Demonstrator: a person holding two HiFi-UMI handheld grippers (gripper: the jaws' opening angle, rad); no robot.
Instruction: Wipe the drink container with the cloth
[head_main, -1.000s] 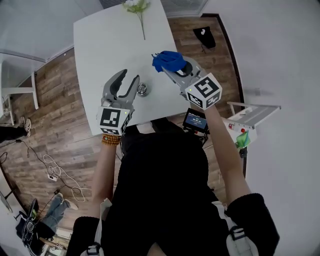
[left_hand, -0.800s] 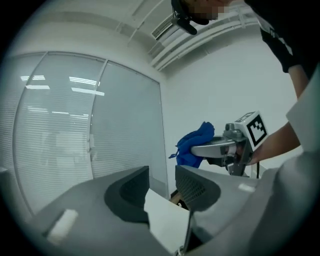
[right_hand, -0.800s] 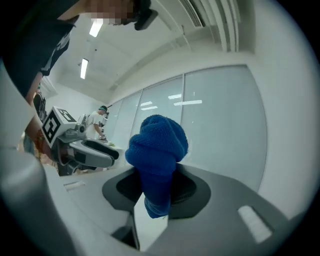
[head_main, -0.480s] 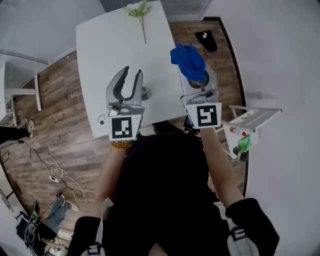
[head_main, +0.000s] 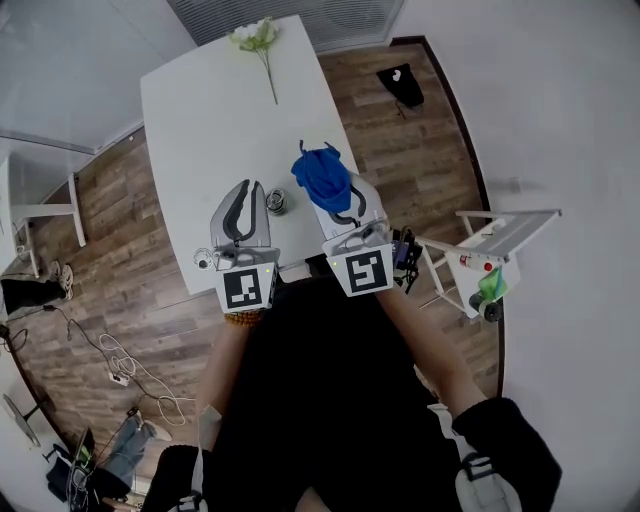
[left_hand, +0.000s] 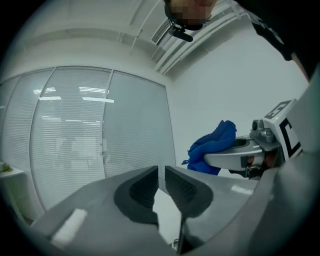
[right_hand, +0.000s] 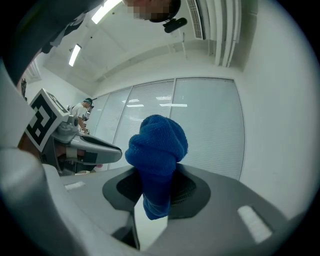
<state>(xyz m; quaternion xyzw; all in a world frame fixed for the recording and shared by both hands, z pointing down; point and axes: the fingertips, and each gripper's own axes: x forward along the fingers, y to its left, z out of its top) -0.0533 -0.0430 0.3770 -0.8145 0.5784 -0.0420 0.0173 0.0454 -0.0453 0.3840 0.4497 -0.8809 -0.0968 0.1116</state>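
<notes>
In the head view a small round silvery drink container (head_main: 277, 203) stands on the white table (head_main: 200, 110) near its front edge. My left gripper (head_main: 250, 187) is just left of it, raised, its jaws together with nothing between them (left_hand: 161, 172). My right gripper (head_main: 328, 195) hovers just right of the container, shut on a bunched blue cloth (head_main: 322, 175) that sticks out past the fingertips (right_hand: 157, 150). Both gripper views point up at glass walls and ceiling, so neither shows the container. The cloth (left_hand: 212, 147) also appears in the left gripper view.
A white flower (head_main: 255, 40) lies at the table's far end. A small round cap-like object (head_main: 203, 262) sits at the front left corner. On the wood floor are a black object (head_main: 397, 85), a white stand (head_main: 490, 250) at right, and cables (head_main: 120, 370).
Both grippers have drawn back toward the person and closer together. The left jaws, open a second ago, have come together. The cloth stays in the right gripper.
</notes>
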